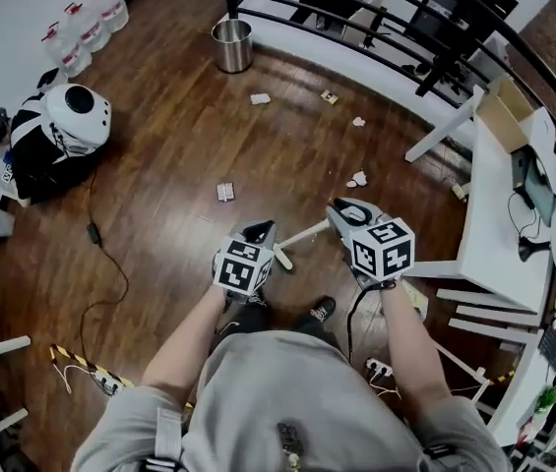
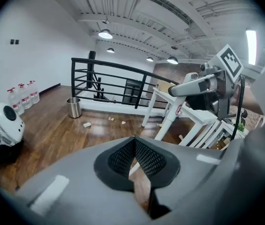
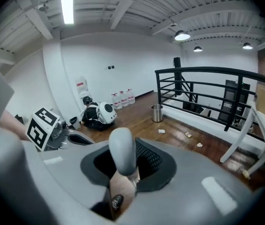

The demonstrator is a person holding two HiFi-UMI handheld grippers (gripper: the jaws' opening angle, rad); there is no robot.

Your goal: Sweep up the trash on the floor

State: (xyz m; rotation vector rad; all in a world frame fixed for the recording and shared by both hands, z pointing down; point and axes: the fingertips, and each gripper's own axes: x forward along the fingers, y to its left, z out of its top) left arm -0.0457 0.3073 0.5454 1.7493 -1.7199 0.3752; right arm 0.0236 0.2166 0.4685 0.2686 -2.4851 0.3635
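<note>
Several scraps of trash lie on the wooden floor: a paper piece, a small card, a white crumple and a flat packet. A pale wooden handle with a grey cap runs between my two grippers; its lower end is hidden by my body. My left gripper is shut on the wooden shaft. My right gripper is shut on the handle just under its grey cap. Both grippers point forward and downward, above the floor.
A steel bin stands by the black railing at the back. Water bottles and a black bag with a white helmet sit at the left. White tables crowd the right. A cable crosses the floor.
</note>
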